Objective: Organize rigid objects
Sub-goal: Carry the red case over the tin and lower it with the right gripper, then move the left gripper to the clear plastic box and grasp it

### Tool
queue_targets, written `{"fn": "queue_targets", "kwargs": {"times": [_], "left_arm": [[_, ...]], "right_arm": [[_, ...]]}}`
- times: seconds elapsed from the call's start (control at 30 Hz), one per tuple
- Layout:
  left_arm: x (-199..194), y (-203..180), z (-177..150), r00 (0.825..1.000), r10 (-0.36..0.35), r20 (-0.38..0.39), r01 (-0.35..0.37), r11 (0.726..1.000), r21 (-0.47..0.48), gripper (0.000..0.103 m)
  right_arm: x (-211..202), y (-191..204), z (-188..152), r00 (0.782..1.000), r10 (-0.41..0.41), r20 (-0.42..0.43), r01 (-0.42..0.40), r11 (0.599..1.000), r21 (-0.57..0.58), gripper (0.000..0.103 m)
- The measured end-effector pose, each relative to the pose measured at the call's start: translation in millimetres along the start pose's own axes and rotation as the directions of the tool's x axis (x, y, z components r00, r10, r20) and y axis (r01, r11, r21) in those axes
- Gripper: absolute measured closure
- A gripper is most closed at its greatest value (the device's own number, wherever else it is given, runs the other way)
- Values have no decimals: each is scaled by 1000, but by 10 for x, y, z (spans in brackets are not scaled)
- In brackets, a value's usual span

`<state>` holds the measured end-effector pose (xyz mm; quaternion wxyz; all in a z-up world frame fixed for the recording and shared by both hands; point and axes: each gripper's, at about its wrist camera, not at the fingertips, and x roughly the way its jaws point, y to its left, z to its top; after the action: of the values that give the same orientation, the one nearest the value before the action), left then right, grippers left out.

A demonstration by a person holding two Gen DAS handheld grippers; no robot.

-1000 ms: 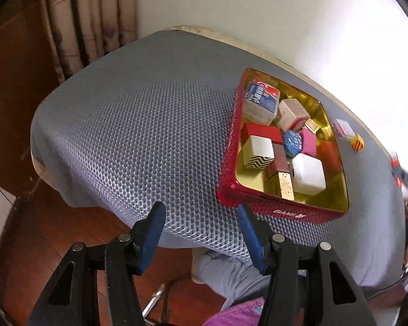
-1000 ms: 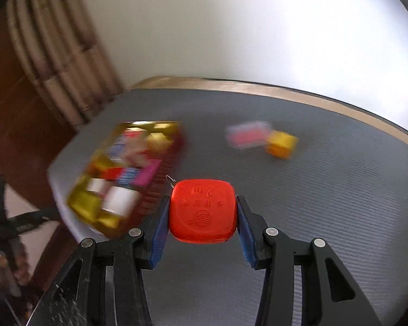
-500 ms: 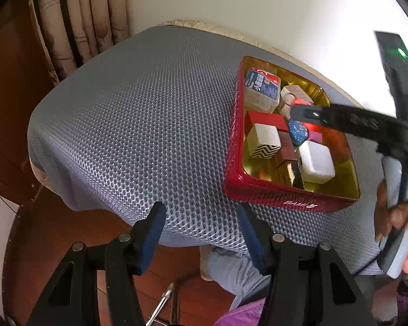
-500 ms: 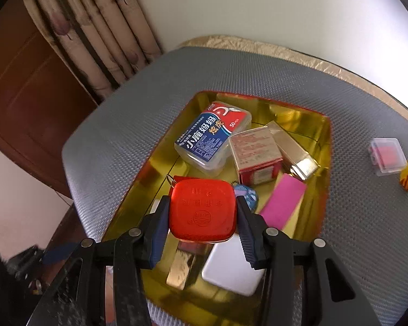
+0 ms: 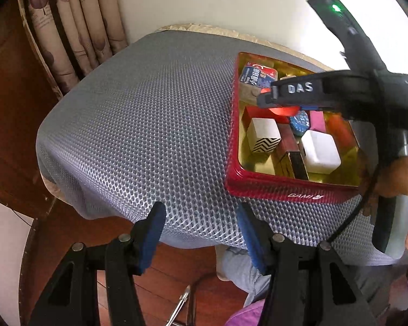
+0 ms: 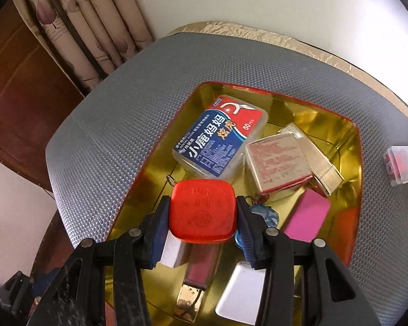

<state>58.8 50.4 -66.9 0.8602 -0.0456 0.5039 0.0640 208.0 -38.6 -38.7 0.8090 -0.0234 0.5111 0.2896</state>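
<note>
The right claw [image 6: 202,226] is clamped on a red rounded-square tag [image 6: 202,213], its blue pads pressing the tag's two sides, and it hangs over the red tin [image 6: 356,190] with the gold inside. A small metal ring [image 6: 171,179] sticks out at the tag's 11 o'clock corner. In the tin, at 12 o'clock from the tag, lies a clear floss-pick box [image 6: 221,142] with a blue and red label; at 2 o'clock a tan box with red print [image 6: 277,163] leans against a gold ribbed case [image 6: 317,160]. A pink block [image 6: 307,214] lies at 3 o'clock, a white block [image 6: 240,293] at 5 o'clock, and a dark red bar with a gold end [image 6: 195,277] at 6 o'clock. Outside the tin, at its 3 o'clock, a small clear case with red contents [image 6: 401,164] sits on the grey mesh surface [image 6: 117,135].

The left claw [image 5: 201,235] stands open and empty over the surface's near edge, the tin [image 5: 280,190] at its 1 o'clock. In its view, a zigzag-patterned white cube [image 5: 263,137] sits in the tin's near left part.
</note>
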Motion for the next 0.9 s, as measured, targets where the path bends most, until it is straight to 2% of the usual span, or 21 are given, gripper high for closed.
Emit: {"fn": "queue_targets", "kwargs": {"times": [0.17,0.3,0.43,0.5,0.6,0.67,0.73,0.83,0.9], "left_arm": [[2,-16,1,1000,8,-2,-8,1000,8,47],[-1,-52,-3,1000,17,-6,-17,1000,18,47],[7,-88,-17,1000,29,-8,-29,999,36,47],[2,-109,-28,999,33,-8,-33,999,44,47],[1,-136,-44,999,44,-3,-44,997,61,47],[-10,-172,-53,999,51,2,-51,996,75,47],[-5,-199,-63,998,57,5,-57,994,90,47],[-28,-298,-94,997,74,18,-75,989,123,47],[-65,-360,-104,996,79,30,-82,985,149,47]], "right_arm": [[19,44,29,1000,19,0,-19,1000,-5,57],[-162,28,36,997,44,64,-45,999,12,56],[-528,-136,-54,982,66,175,-74,997,35,52],[-678,-255,-161,975,49,216,-60,997,46,43],[-869,-522,-433,959,-85,271,72,996,57,32],[-902,-750,-661,931,-245,272,246,969,30,27],[-889,-1032,-883,892,-384,240,393,920,13,27],[-929,-1577,-1189,843,-508,177,507,860,50,27],[-995,-1915,-1344,824,-549,138,540,836,104,27]]}}
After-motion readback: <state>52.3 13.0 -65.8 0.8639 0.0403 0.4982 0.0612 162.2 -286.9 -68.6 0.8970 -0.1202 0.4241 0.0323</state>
